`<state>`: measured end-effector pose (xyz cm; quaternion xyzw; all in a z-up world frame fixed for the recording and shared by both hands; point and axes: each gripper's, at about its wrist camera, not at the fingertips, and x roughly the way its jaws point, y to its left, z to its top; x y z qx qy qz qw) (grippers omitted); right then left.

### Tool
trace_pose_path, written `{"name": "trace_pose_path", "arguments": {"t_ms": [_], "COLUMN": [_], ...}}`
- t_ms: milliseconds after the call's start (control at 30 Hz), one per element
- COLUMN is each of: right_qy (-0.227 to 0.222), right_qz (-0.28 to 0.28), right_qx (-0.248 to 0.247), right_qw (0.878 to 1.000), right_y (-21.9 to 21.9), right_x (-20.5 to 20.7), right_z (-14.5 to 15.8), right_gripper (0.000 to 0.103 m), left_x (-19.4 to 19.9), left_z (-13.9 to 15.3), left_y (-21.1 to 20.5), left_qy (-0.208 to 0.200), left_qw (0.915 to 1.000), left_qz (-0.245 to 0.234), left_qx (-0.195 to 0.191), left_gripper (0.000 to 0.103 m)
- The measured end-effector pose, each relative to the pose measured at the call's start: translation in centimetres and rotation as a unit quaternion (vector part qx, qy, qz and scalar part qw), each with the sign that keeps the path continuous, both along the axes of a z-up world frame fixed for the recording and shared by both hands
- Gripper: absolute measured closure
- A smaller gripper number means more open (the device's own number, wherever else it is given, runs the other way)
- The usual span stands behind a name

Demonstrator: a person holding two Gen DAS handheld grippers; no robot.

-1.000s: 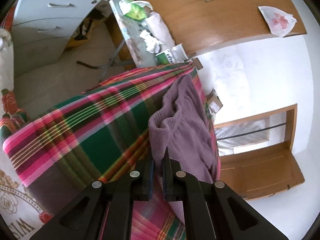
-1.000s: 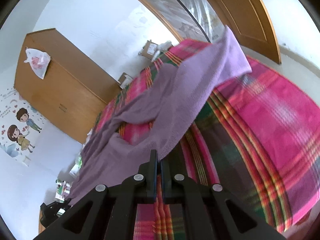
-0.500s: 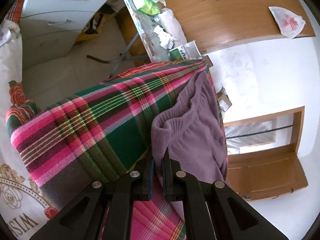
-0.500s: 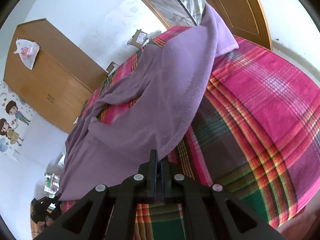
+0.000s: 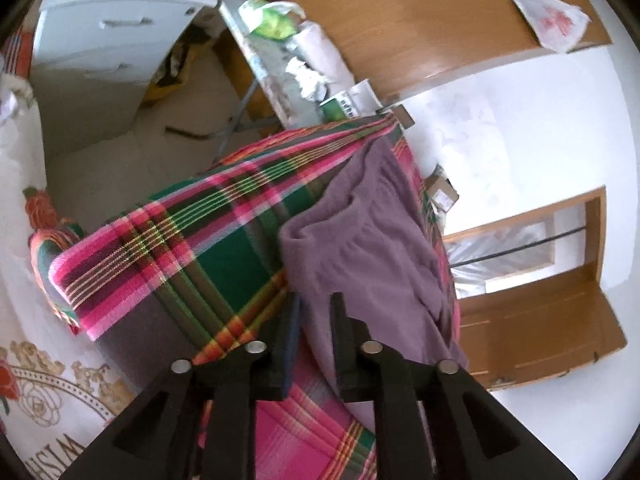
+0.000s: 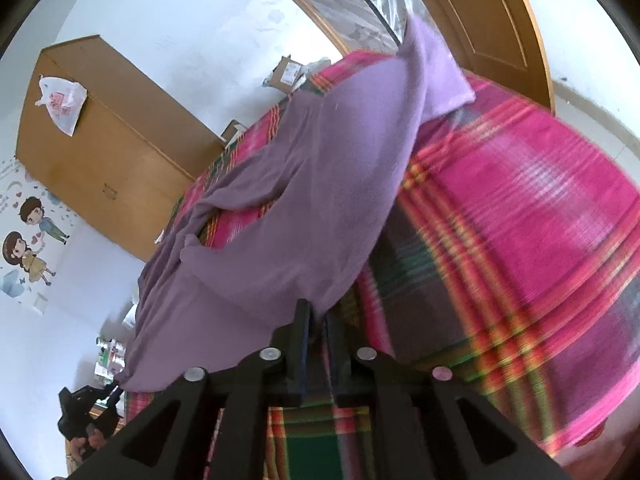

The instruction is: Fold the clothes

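Left wrist view: you are looking along the left gripper (image 5: 316, 300) at the purple garment (image 5: 372, 252), which is lying on the plaid blanket (image 5: 192, 248). The garment's long axis is running away from the jaws toward the far corner of the bed, near the wooden wardrobe (image 5: 420, 20). The jaws are standing slightly apart, with the garment's near edge sitting between the fingertips. You cannot tell from this view whether the pads are actually pinching the cloth or merely bracketing it.

Right wrist view: you are looking along the right gripper (image 6: 318, 314), whose jaws are standing almost together and are clamping the near hem of the purple garment (image 6: 320, 200). From that pinch the cloth is spreading up and away, draping over the plaid blanket (image 6: 520, 220), with one end reaching toward the wooden door (image 6: 488, 20). The left gripper (image 6: 86, 414) is appearing at the lower left, at the garment's opposite corner.

Judgement: each gripper is sitting at one end of the same edge, so the coming fold is depending on carrying that edge across the garment's length. Both hands are equally near.
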<state>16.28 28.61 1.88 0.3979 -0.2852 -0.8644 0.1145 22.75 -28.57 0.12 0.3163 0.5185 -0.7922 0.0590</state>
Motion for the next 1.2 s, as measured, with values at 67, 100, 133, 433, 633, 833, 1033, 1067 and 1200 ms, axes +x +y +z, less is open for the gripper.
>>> {"name": "trace_pose_path", "arguments": {"t_ms": [67,100,133,433,633,833,1033,1067,1200], "right_qy": [0.014,0.019,0.023,0.038,0.045,0.046,0.029,0.026,0.01], "right_qz": [-0.019,-0.033,-0.046,-0.107,-0.124,-0.115,-0.114,-0.111,-0.096], "right_qx": [0.009,0.01,0.008,0.026,0.008,0.026,0.07,0.082,0.133], "right_qw": [1.0,0.999,0.999,0.993,0.991,0.992,0.991,0.99,0.986], "right_y": [1.3,2.1,2.8,7.4,9.5,10.0,10.4,10.3,9.9], "right_x": [0.2,0.3,0.3,-3.6,-7.2,-11.4,-15.3,-15.9,-18.2], "right_z": [0.8,1.1,1.3,1.9,2.5,4.1,5.0,5.1,5.4], "right_gripper": [0.089,0.086,0.083,0.07,0.065,0.062,0.062,0.062,0.062], "left_x": [-0.2,-0.3,-0.6,-5.3,-9.1,-12.5,-13.6,-13.5,-12.8], "left_z": [1.1,1.6,2.0,4.5,4.7,3.3,1.6,1.5,1.4], "left_y": [0.7,1.1,1.6,8.5,15.2,22.5,29.9,30.8,33.2], "left_qy": [0.009,0.013,0.016,0.026,0.041,0.028,0.017,0.018,0.029], "left_qw": [0.9996,0.9992,0.9986,0.9794,0.9474,0.904,0.8351,0.8244,0.7893], "left_qz": [-0.011,-0.017,-0.025,-0.15,-0.272,-0.391,-0.507,-0.519,-0.552], "left_qx": [-0.023,-0.034,-0.044,-0.134,-0.164,-0.17,-0.214,-0.225,-0.267], "left_gripper": [0.088,0.088,0.088,0.077,0.071,0.071,0.071,0.071,0.071]}}
